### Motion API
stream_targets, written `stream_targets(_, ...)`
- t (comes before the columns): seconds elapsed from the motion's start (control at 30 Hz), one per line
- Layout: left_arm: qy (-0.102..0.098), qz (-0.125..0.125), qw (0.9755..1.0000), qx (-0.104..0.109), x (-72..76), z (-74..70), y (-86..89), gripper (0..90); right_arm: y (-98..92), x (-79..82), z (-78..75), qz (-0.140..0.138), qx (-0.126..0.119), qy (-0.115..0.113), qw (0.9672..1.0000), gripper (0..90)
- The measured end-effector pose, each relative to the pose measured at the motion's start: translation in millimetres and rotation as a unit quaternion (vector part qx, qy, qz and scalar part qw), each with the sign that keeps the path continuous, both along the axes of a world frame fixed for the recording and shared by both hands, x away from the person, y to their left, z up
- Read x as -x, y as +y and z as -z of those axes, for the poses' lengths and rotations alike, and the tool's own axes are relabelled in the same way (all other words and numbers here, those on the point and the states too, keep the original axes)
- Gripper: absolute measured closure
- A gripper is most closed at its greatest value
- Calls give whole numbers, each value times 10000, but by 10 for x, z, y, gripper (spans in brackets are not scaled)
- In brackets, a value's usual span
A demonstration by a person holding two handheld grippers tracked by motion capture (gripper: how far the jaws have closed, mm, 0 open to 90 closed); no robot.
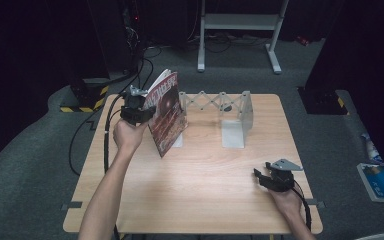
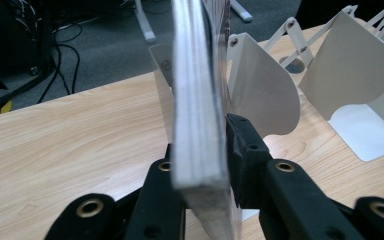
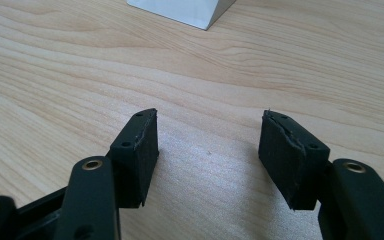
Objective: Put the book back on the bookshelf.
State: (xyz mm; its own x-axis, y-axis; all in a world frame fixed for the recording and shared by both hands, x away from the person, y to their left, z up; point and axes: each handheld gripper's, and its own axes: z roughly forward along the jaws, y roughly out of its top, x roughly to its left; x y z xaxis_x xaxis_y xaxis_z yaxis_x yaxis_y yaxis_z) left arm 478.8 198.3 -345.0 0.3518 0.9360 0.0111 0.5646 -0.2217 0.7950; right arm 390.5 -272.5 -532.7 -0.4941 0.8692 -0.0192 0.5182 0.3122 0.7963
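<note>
A thick magazine (image 1: 167, 112) with a red cover stands tilted on the wooden table (image 1: 205, 185), at the left end of a white expanding book rack (image 1: 220, 102). My left gripper (image 1: 139, 112) is shut on the magazine's upper left edge. In the left gripper view the page edges (image 2: 195, 100) run up between the two black jaws of my left gripper (image 2: 200, 150), and the right pad presses on the cover. The rack's white dividers (image 2: 265, 90) stand just behind. My right gripper (image 1: 262, 172) rests near the table's front right, and its jaws (image 3: 207, 150) are open over bare wood.
A black cable (image 1: 107, 135) trails from the left gripper off the table's left side. On the floor behind stand a white metal frame (image 1: 237, 22) and a black-and-yellow base (image 1: 85, 97). Blue and white items (image 1: 380, 182) lie on the floor at the right.
</note>
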Motion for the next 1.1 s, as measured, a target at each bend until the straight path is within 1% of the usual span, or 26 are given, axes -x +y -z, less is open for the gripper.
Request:
stream_targets(0.27, -53, -26, 9999, -135, 18, -5, 0, 728, -1, 1, 0, -4, 2, 0, 10000, 410)
stream_targets(0.47, -99, -56, 9998, -168, 45, -29, 18, 697, -1, 2, 1, -2, 3, -2, 10000, 409)
stream_targets(0.57, -84, -76, 9998, -135, 47, -30, 34, 670, -1, 2, 1, -2, 1, 0, 10000, 409)
stream_targets(0.63, -72, -85, 9999, -58, 47, -27, 45, 648, -1, 1, 1, -4, 2, -2, 10000, 409)
stream_targets(0.8, -58, -129, 9999, 35, 45, -13, 78, 590, -1, 1, 1, -6, 1, -2, 10000, 409)
stream_targets(0.9, -22, -129, 9999, 19, 43, -4, 82, 563, -1, 1, 1, -8, -1, -2, 10000, 408)
stream_targets(0.97, -26, -126, 9999, 31, 42, -3, 78, 533, -1, 1, 2, -9, -2, -3, 10000, 408)
stream_targets(1.1, -61, -95, 9998, 140, 46, -12, 68, 488, -1, 1, 2, -8, -3, -3, 10000, 408)
